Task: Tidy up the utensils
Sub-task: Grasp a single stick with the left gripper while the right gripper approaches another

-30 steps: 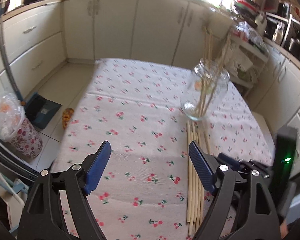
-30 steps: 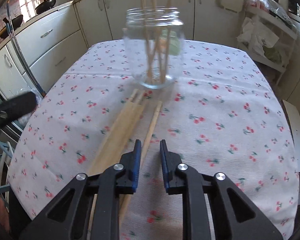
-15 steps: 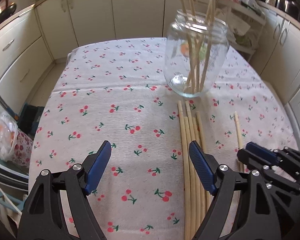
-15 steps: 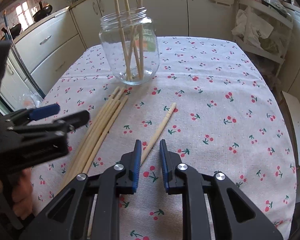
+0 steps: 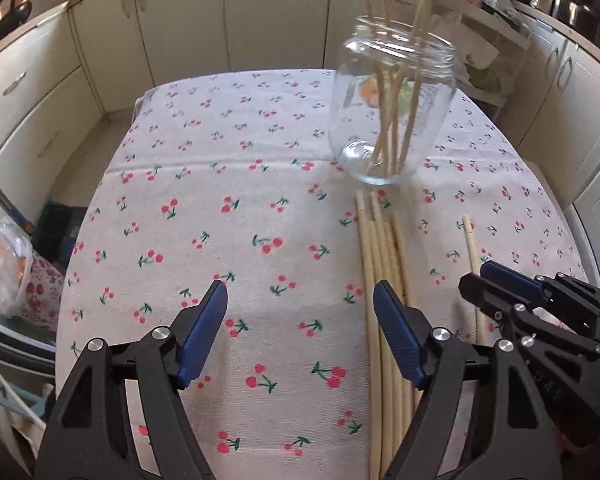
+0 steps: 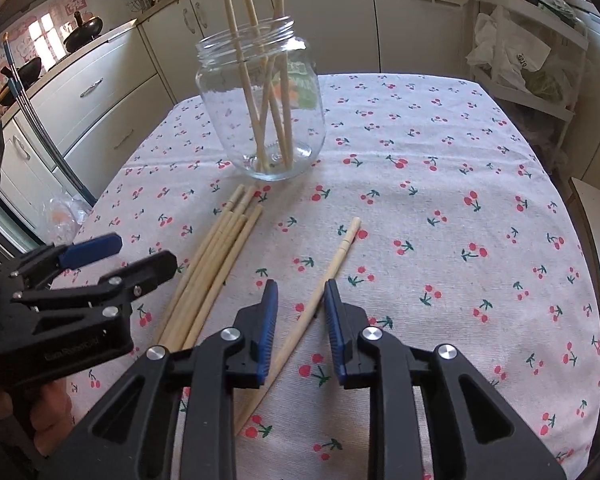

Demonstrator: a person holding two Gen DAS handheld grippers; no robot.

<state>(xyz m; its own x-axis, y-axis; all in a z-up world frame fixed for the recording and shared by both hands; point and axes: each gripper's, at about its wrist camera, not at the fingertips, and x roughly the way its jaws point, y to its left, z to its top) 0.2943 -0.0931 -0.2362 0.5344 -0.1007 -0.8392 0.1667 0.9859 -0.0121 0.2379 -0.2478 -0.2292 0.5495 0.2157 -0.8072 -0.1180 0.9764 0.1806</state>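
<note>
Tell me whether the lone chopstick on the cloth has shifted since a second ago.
Yes. The lone chopstick now lies well right of the chopstick bundle, near the cherry print; a second earlier it lay close beside that bundle.

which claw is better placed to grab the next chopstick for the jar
Right. The right claw, jaws opening, already straddles the lone chopstick. The left claw, jaws closing, has only tablecloth between them; the chopstick bundle lies under its right finger.

**Legible markings in the scene**

On a white bag (image 6: 516,54) on the shelf rack (image 6: 540,104), the upside-down digits "2019" can be read. Embossed lettering on the left tongs (image 6: 96,264) body is too faint to read.
</note>
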